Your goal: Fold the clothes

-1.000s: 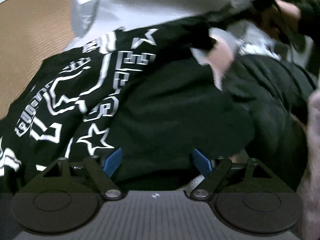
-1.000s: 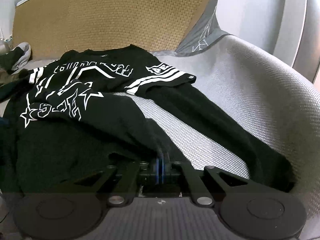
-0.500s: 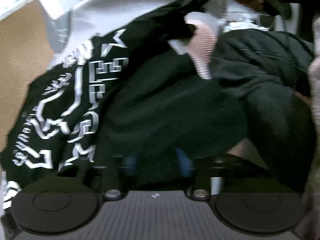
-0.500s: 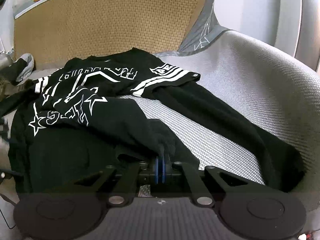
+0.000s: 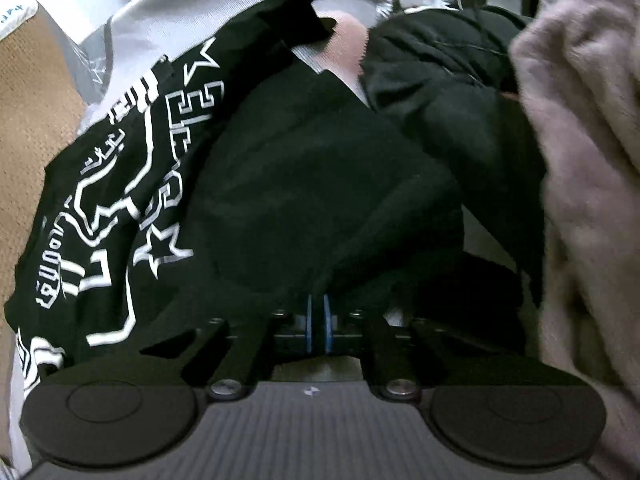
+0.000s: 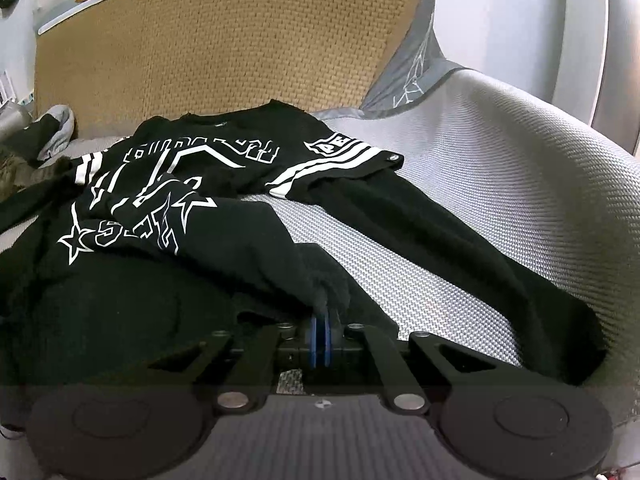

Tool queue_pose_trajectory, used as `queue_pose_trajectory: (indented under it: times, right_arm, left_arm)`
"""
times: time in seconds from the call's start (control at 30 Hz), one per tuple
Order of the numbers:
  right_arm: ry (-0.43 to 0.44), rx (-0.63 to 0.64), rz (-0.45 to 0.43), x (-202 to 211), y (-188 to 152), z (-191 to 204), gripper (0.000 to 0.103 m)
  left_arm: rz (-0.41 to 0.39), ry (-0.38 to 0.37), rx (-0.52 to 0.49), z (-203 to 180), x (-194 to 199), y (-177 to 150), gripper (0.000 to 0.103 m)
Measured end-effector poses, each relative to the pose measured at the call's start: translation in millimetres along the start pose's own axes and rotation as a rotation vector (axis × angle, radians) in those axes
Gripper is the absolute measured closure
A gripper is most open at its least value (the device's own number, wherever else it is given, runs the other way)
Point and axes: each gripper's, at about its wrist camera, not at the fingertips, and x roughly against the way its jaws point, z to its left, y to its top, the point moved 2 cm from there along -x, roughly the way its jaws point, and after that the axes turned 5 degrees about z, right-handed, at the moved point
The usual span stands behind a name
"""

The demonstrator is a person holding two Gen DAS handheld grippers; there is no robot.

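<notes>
Pinching black cloth, both tongs. The right gripper [image 6: 320, 330] has its blue pads drawn together on a bunched edge of the black shirt [image 6: 192, 200]. The left gripper [image 5: 316, 320] is likewise closed, pads nearly touching, on a dark fold of the same shirt.

Shirt lies spread on the grey woven mat [image 6: 500, 184], white lettering and stars facing up. Collar end far, toward the tan headboard [image 6: 224, 48]. The near part is lifted and doubled toward the print. One long sleeve [image 6: 460, 248] trails right and near across the mat, flat and loose. A striped band sits at its far end.

Other clothes crowd the spot: a pink fluffy garment [image 5: 580, 160] at the right of the left view, a dark heap [image 5: 452, 92] beside it.

Risks, as a judgement:
- Each grip looks thin, on an edge only. A quick pull could slip the cloth free and drop the fold.
- Uneven pull between the two hands would skew the fold line.
- The loose sleeve may drag or bunch under the body.
- The neighbouring clothes could catch on the left side.
</notes>
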Motion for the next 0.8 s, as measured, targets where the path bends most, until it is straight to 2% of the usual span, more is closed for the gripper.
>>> queue_pose_trajectory:
  times: [0.23, 0.3, 0.63, 0.8]
  right_arm:
    - [0.047, 0.030, 0.029, 1.0, 4.2, 4.2, 0.098]
    - [0.096, 0.034, 0.063, 1.4, 5.5, 6.2, 0.098]
    - [0.223, 0.146, 0.149, 5.0, 6.2, 25.8, 0.093]
    - [0.271, 0.177, 0.170, 5.8, 6.9, 33.9, 0.083]
  left_arm:
    - [0.121, -0.104, -0.037, 3.9, 18.1, -18.2, 0.097]
    - [0.153, -0.152, -0.038, 6.5, 20.6, -20.4, 0.096]
    - [0.237, -0.179, -0.031, 21.2, 19.5, -34.4, 0.097]
    - [0.258, -0.205, 0.011, 27.4, 20.0, -38.0, 0.096]
